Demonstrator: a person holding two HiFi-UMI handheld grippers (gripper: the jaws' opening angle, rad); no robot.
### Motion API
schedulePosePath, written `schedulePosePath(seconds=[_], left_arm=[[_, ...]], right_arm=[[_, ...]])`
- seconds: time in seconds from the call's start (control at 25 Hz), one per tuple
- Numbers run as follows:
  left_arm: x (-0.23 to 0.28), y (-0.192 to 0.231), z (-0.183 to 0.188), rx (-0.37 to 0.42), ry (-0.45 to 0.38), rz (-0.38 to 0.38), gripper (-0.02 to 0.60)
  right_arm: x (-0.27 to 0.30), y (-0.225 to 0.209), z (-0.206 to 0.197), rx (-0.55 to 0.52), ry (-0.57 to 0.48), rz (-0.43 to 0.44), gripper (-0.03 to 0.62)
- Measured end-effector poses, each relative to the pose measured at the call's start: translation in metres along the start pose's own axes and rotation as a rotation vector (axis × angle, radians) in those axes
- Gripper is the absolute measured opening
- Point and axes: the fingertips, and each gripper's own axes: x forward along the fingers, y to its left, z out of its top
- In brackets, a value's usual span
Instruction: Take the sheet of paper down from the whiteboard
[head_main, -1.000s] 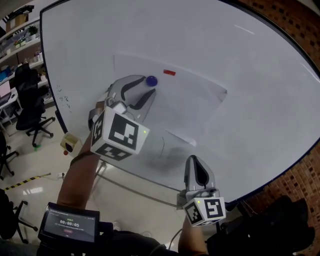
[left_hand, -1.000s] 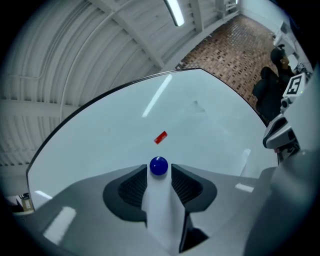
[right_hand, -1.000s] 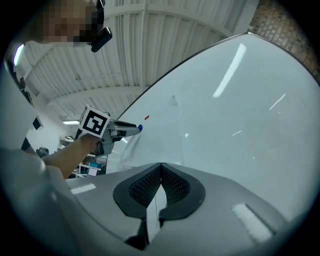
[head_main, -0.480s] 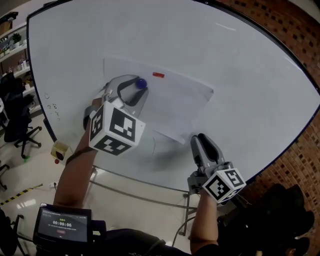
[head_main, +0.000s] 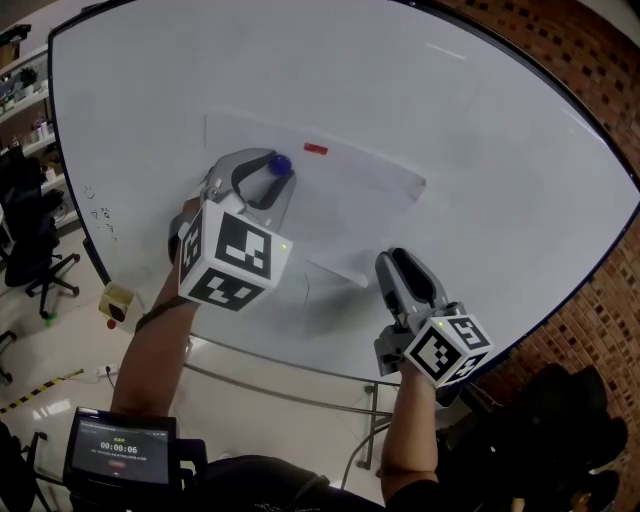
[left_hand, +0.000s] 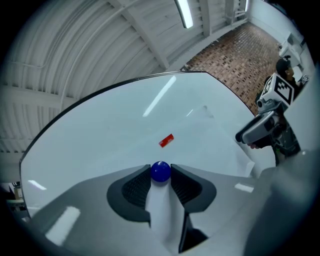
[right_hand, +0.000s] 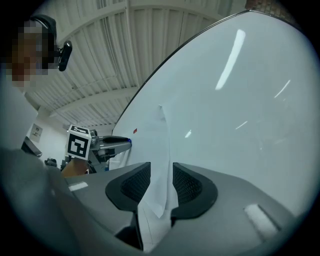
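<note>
A white sheet of paper (head_main: 360, 215) hangs on the whiteboard (head_main: 480, 130), pinned by a round blue magnet (head_main: 279, 165) and a small red magnet (head_main: 315, 149). My left gripper (head_main: 272, 172) is at the sheet's upper left. Its jaws are closing, and the pads touch both sides of the blue magnet (left_hand: 160, 171). My right gripper (head_main: 397, 262) is at the sheet's lower right corner, jaws opening. The paper's loose corner (right_hand: 160, 150) hangs in the gap between its pads, not pinched.
Black office chairs (head_main: 25, 250) and shelves stand beyond the board's left edge. A brick wall (head_main: 590, 60) lies to the right. The board's metal frame bar (head_main: 280, 370) runs under it. A timer screen (head_main: 118, 448) is strapped to the left forearm.
My right gripper has risen from below the board to the sheet's lower right corner, and its jaws have spread apart. My left gripper has stayed at the blue magnet.
</note>
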Motion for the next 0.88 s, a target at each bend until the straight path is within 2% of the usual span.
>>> schedulePosePath(seconds=[0.2, 0.48, 0.68, 0.88], left_arm=[[-0.001, 0.0, 0.0, -0.034, -0.007, 0.015, 0.126], [-0.002, 0.0, 0.001, -0.05, -0.013, 0.013, 0.126], [-0.002, 0.0, 0.002, -0.058, -0.018, 0.01, 0.126], [-0.002, -0.002, 0.001, -0.062, -0.016, 0.005, 0.124]], right_arm=[[0.005, -0.004, -0.011, 0.044, 0.048, 0.007, 0.16], [0.009, 0.001, -0.014, 0.102, 0.064, 0.043, 0.16], [0.01, 0.004, -0.011, 0.161, 0.076, 0.1, 0.15], [0.016, 0.011, -0.007, 0.16, 0.085, 0.132, 0.15]])
